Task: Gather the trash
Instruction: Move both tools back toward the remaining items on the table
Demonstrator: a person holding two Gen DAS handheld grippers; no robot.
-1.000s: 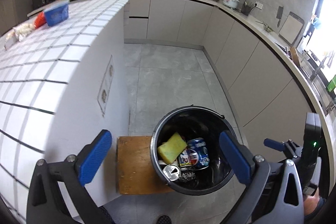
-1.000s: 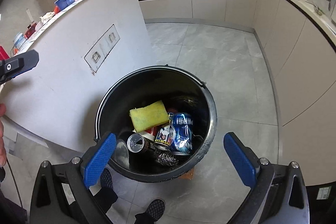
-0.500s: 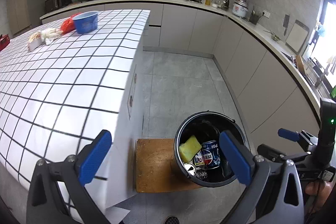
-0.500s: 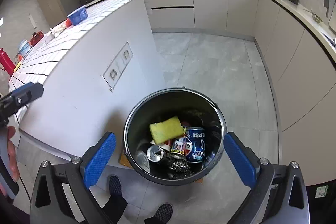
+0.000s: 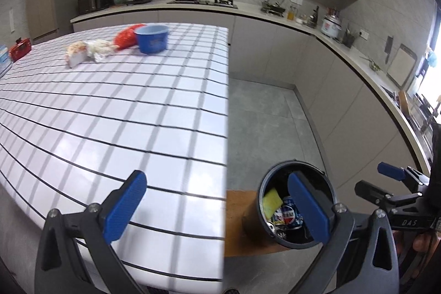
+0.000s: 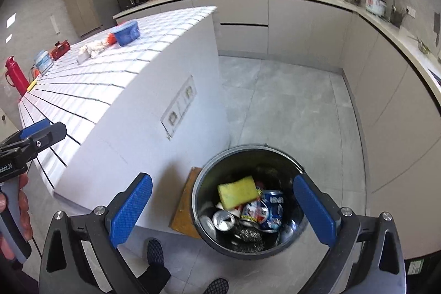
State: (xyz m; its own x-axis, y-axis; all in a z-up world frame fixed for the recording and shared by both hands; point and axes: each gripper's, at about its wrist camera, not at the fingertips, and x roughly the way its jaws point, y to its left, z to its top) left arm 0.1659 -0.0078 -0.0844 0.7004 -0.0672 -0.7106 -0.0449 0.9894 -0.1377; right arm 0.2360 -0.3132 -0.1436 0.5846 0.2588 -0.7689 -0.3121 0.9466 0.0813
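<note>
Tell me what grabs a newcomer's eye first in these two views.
The black trash bin on the floor beside the island stands out, holding a yellow sponge, crushed cans and steel wool. Next comes the white grid-patterned island top, where a blue bowl and crumpled wrappers lie at its far end. Both hand-held grippers, left and right, are open and empty.

The bin [image 5: 297, 211] is partly covered by a blue finger pad [image 5: 308, 208] — its lower contents are lost in shadow. The worktop litter [image 5: 91, 50] is blurred, and the right gripper [image 5: 391, 183] is cut off at the frame's edge.
</note>
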